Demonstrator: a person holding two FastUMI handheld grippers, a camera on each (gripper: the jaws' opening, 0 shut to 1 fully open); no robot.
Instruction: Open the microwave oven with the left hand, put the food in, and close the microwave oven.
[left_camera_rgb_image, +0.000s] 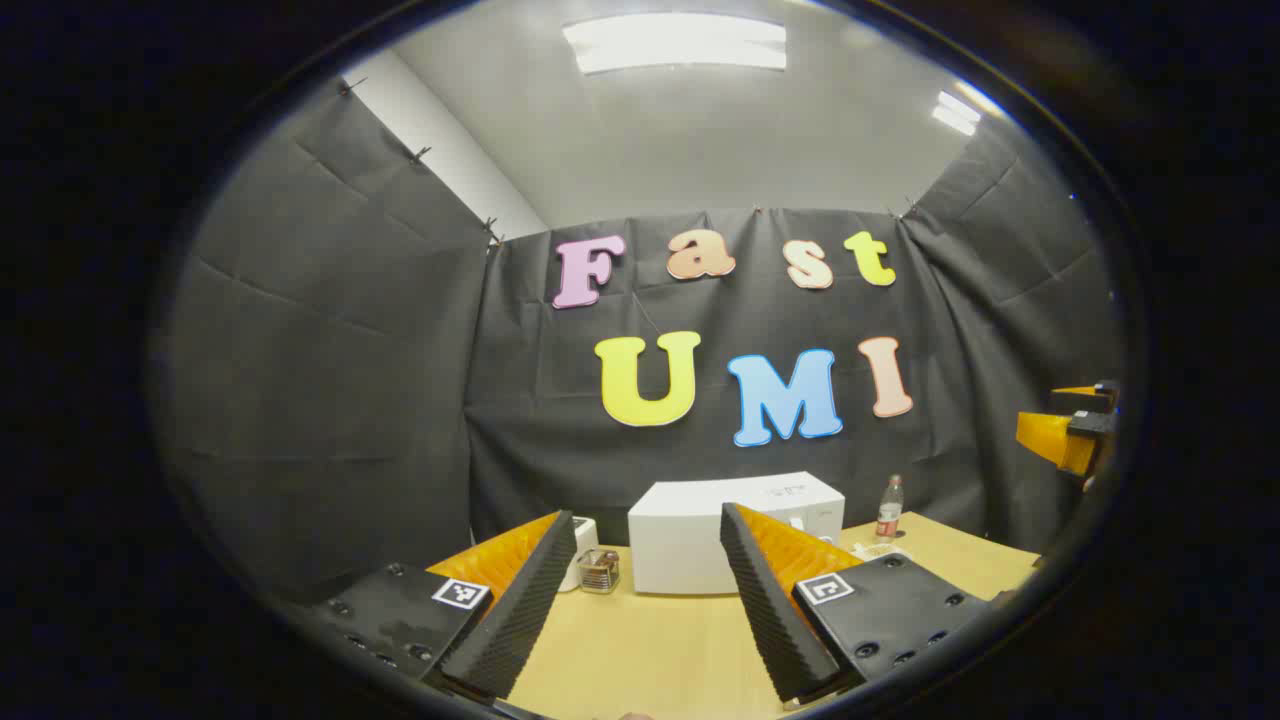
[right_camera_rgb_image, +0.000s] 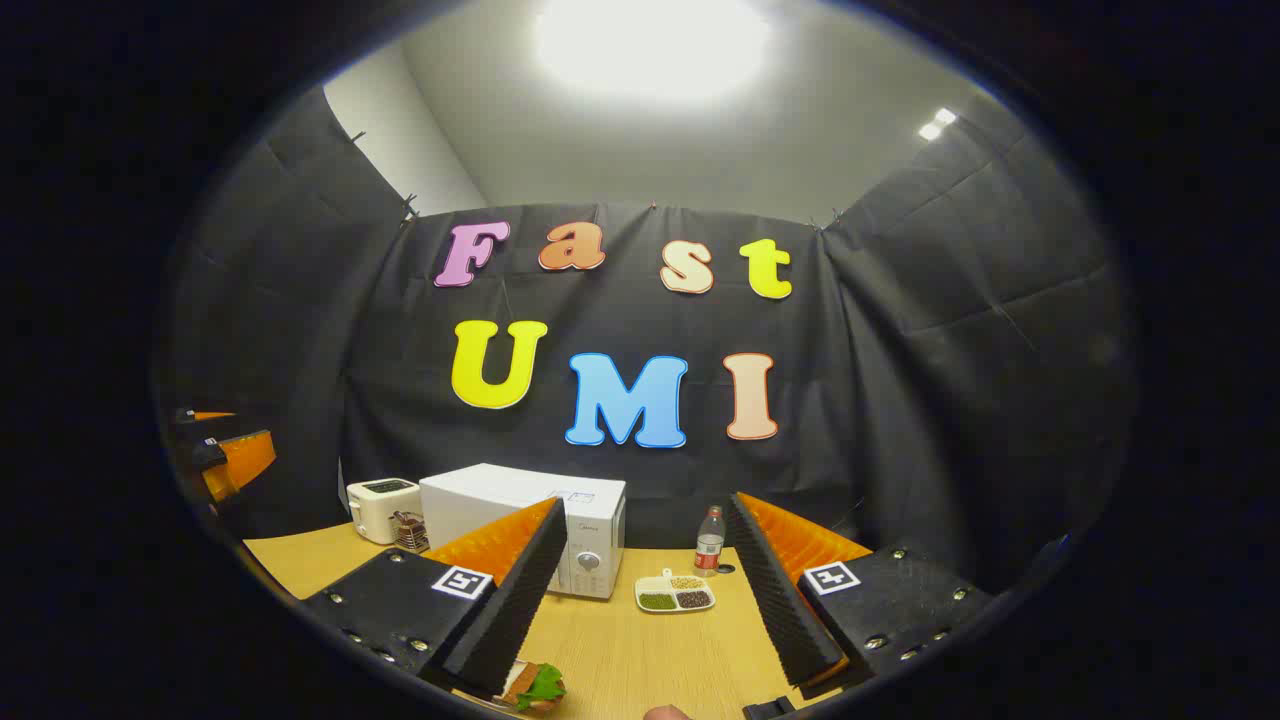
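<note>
The white microwave (left_camera_rgb_image: 690, 540) stands at the back of the wooden table (left_camera_rgb_image: 650, 650), its door shut. My left gripper (left_camera_rgb_image: 647, 516) hovers open in front of it, some way off, with nothing between the fingers. In the right gripper view the microwave (right_camera_rgb_image: 500, 505) is left of centre, its knob panel facing me. A sandwich with green lettuce (right_camera_rgb_image: 535, 688) lies on the table (right_camera_rgb_image: 640, 650) close below my right gripper (right_camera_rgb_image: 648, 504), which is open and holds nothing. The other gripper (right_camera_rgb_image: 222, 452) hangs at the far left; the right gripper (left_camera_rgb_image: 1072, 430) appears at the far right of the left gripper view.
A white toaster (right_camera_rgb_image: 383, 508) and a small glass jar (left_camera_rgb_image: 599, 571) stand left of the microwave. To its right are a plastic bottle (right_camera_rgb_image: 709, 542) and a white divided dish of beans (right_camera_rgb_image: 677, 593). Black cloth walls close in the table.
</note>
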